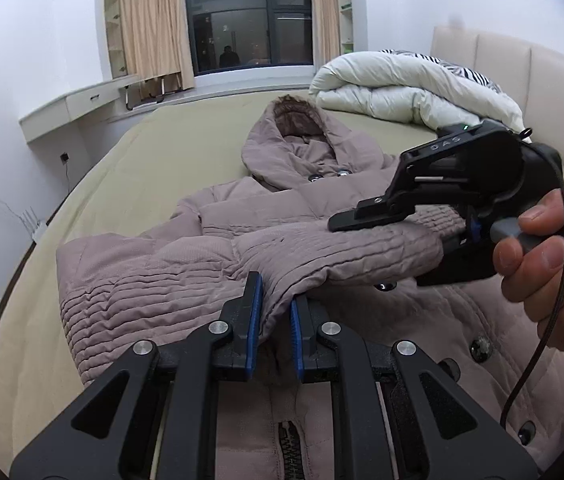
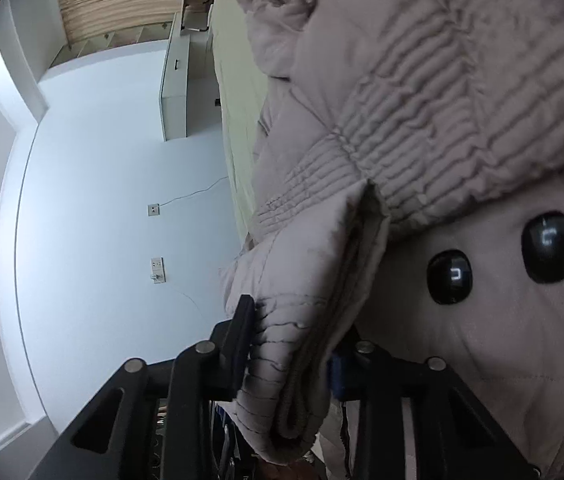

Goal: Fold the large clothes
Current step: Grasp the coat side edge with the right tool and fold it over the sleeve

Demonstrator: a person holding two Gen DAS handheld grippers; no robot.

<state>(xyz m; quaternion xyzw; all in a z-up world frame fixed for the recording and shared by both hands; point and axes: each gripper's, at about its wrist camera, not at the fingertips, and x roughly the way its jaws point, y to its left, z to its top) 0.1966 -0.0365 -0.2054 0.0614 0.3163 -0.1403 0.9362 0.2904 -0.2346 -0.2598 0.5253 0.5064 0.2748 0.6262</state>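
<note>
bed (image 1: 130, 168) in bedroom, bearing mauve padded coat (image 1: 321, 200); its sleeve (image 1: 361, 248) is folded across the coat front, pinched by both left gripper (image 1: 276, 312) and right gripper (image 2: 293, 344).

Right tongs (image 2: 289, 344) clamped on a padded coat cuff

The view is rolled sideways: the mauve quilted coat (image 2: 441, 100) fills the right half of the frame, its ribbed sleeve cuff (image 2: 289, 360) bunched between the two black fingers at lower centre, pressed from both sides. Two glossy black buttons (image 2: 449, 277) sit side by side at centre right on smooth fabric. A white wall with two sockets (image 2: 154, 209) takes up the left, curtains (image 2: 122, 4) at upper left, and a strip of the bed (image 2: 238, 92) edges the coat.
</note>
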